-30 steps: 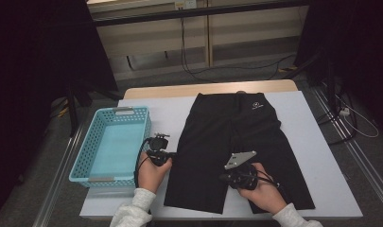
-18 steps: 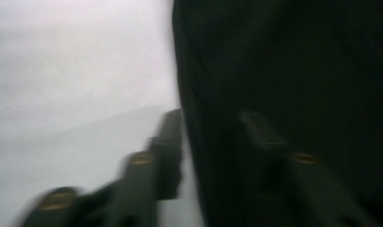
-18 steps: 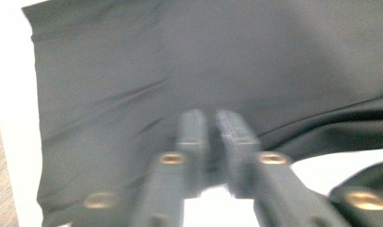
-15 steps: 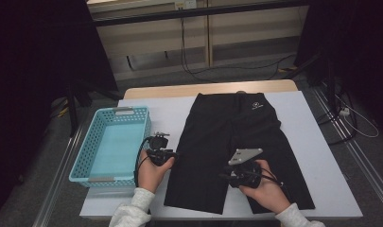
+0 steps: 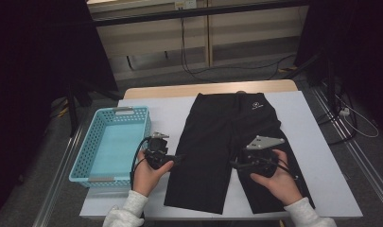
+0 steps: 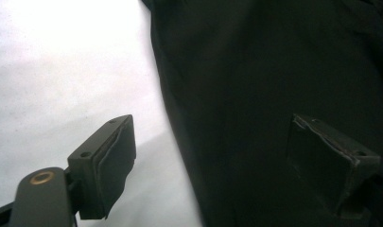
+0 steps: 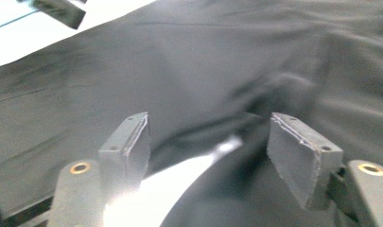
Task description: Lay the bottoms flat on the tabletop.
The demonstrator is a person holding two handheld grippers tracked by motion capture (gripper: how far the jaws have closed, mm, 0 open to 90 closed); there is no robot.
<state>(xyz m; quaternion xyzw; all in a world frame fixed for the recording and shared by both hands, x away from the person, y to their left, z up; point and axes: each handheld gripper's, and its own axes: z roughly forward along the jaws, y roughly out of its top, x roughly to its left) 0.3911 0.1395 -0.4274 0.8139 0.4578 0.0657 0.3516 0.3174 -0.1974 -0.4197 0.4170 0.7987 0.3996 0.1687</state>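
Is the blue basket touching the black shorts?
Apart. In the high view, a strip of bare white table plainly separates the blue basket from the black shorts.

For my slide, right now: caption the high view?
Both grippers, left and right, open over black shorts beside a blue basket.

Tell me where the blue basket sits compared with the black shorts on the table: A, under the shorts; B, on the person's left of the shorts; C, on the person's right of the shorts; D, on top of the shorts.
B: in the high view the blue basket stands on the white table beside the black shorts, on the person's left and clear of the cloth.
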